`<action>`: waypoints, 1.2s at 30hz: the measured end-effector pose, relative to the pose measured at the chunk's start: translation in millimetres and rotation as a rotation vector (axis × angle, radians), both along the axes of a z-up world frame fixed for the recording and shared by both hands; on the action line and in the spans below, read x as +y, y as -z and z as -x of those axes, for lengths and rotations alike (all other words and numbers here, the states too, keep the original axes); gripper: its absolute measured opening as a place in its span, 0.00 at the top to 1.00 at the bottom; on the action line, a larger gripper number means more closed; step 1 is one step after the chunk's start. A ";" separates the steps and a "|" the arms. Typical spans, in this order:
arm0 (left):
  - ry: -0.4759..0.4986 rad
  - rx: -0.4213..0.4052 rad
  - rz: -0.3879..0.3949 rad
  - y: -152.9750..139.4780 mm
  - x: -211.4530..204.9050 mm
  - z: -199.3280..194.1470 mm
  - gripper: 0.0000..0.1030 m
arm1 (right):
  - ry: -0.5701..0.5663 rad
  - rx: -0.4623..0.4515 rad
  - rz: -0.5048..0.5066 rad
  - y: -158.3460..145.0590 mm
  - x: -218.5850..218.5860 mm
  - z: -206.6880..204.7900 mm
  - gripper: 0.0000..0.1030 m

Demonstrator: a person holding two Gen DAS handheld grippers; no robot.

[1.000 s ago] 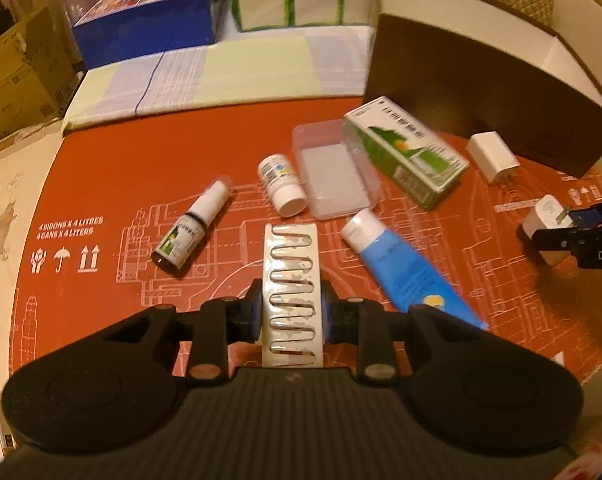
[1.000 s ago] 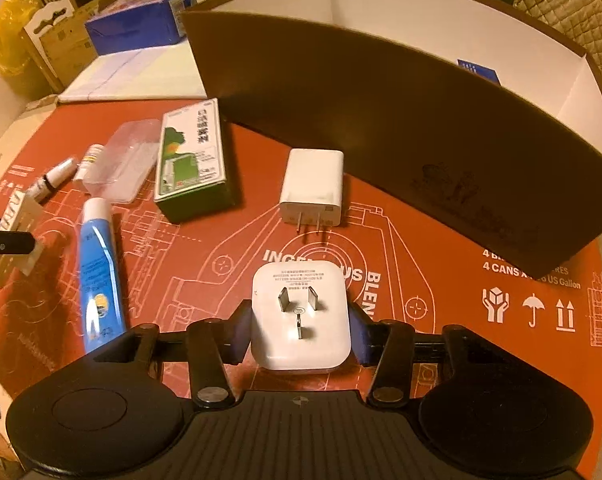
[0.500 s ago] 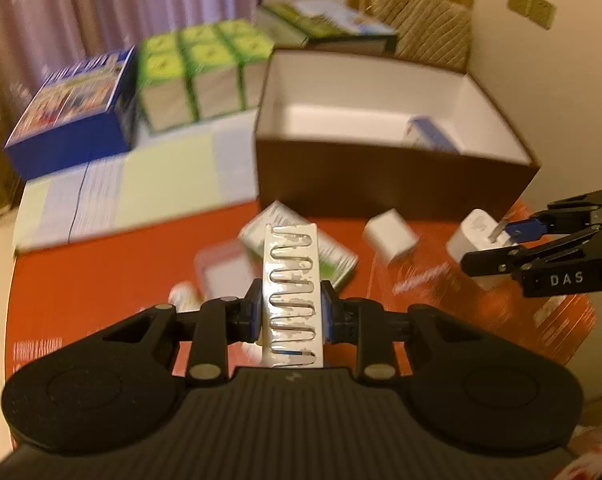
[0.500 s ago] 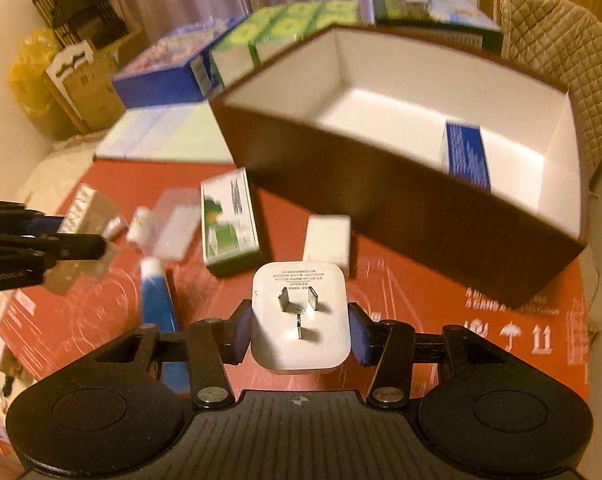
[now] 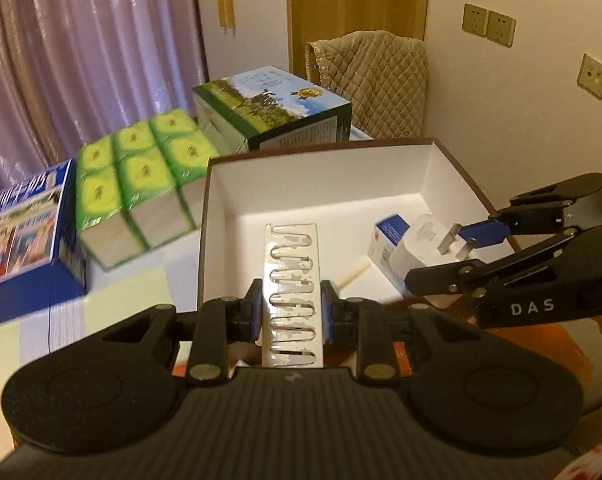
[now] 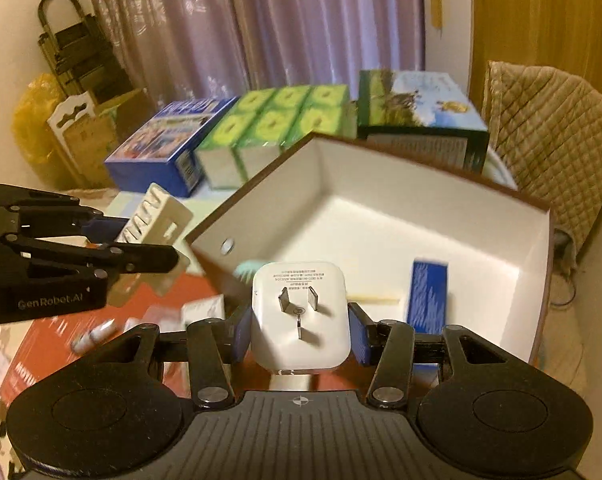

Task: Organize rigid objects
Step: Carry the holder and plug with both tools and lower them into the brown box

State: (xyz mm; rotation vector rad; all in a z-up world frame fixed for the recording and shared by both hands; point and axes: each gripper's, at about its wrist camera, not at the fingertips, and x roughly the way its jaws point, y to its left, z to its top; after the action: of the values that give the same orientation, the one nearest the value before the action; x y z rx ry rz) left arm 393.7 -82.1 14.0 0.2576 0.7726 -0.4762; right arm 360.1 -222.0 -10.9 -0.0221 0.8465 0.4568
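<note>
My left gripper is shut on a silver blister strip and holds it in the air at the near wall of the brown box with white inside. My right gripper is shut on a white plug adapter, also in the air over the box's near edge. The right gripper and adapter show at the right of the left wrist view. The left gripper with the strip shows at the left of the right wrist view. A blue carton and a pale stick lie inside the box.
Behind the box stand a green multi-pack, a blue printed box and a landscape-printed carton. A quilted chair is at the right. Blurred small items lie on the red mat below the left gripper.
Both grippers have risen from the red mat and moved toward the box with their objects. The views now look down into the box.
</note>
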 end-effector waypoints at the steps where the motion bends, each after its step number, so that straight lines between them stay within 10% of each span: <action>1: 0.002 0.001 -0.006 2.3 -4.3 -8.1 0.77 | 0.007 -0.002 0.001 0.5 -0.1 -8.2 0.56; 23: -0.050 0.188 -0.106 102.1 -54.9 -147.1 0.77 | 0.126 0.155 0.055 78.3 -14.0 -130.2 0.56; 36: -0.092 0.189 -0.077 103.9 -54.7 -162.0 0.62 | 0.142 0.141 0.042 84.5 -14.4 -148.9 0.56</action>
State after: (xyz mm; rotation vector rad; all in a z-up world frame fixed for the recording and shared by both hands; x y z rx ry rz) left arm 555.7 -136.8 -89.8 0.2500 0.9847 -0.3874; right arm 508.9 -236.3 -95.3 0.0321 0.9894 0.3091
